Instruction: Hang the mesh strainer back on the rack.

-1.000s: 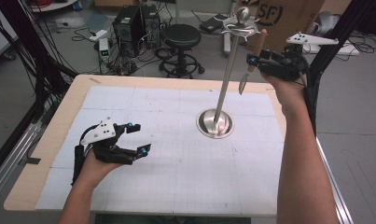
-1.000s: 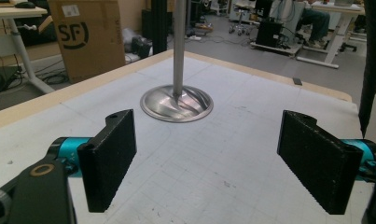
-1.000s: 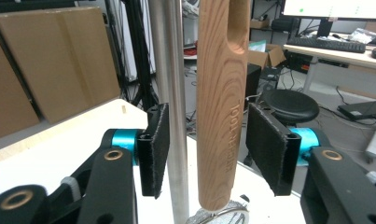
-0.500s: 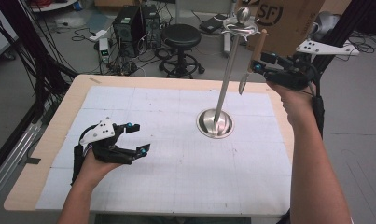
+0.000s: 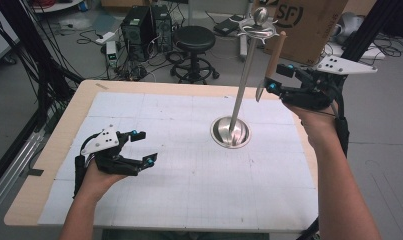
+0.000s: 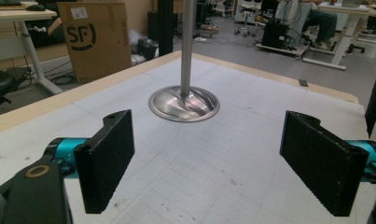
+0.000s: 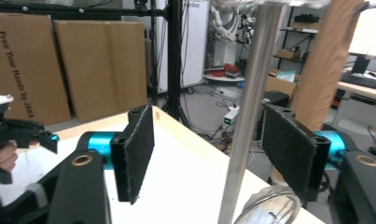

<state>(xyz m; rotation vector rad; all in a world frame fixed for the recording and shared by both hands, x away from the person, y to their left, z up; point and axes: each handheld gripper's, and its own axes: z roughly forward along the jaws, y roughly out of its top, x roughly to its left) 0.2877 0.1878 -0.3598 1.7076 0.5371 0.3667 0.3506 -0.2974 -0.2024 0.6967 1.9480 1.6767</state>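
A shiny metal stand [image 5: 230, 132] rises from a round base at the table's middle right, with its pole [image 5: 246, 65] ending in hooks. From a hook hangs a utensil [image 5: 273, 57] with a brown handle and a grey tip. My right gripper [image 5: 278, 78] is open in the air, with its fingers on either side of the utensil's lower part. In the right gripper view the pole [image 7: 246, 121] stands between the open pads of my right gripper [image 7: 209, 154], and the brown handle [image 7: 332, 56] is behind the right pad. My left gripper [image 5: 139, 147] is open low over the mat, empty, facing the stand's base [image 6: 184, 103].
A white gridded mat [image 5: 199, 185] covers the wooden table [image 5: 19, 210]. Beyond the far edge stand a black stool [image 5: 194, 40], computer boxes and a cardboard box [image 5: 309, 20]. Black frame posts and cables run along the left side.
My right gripper has drifted a little right and down, staying beside the hanging utensil. The left gripper has not moved.
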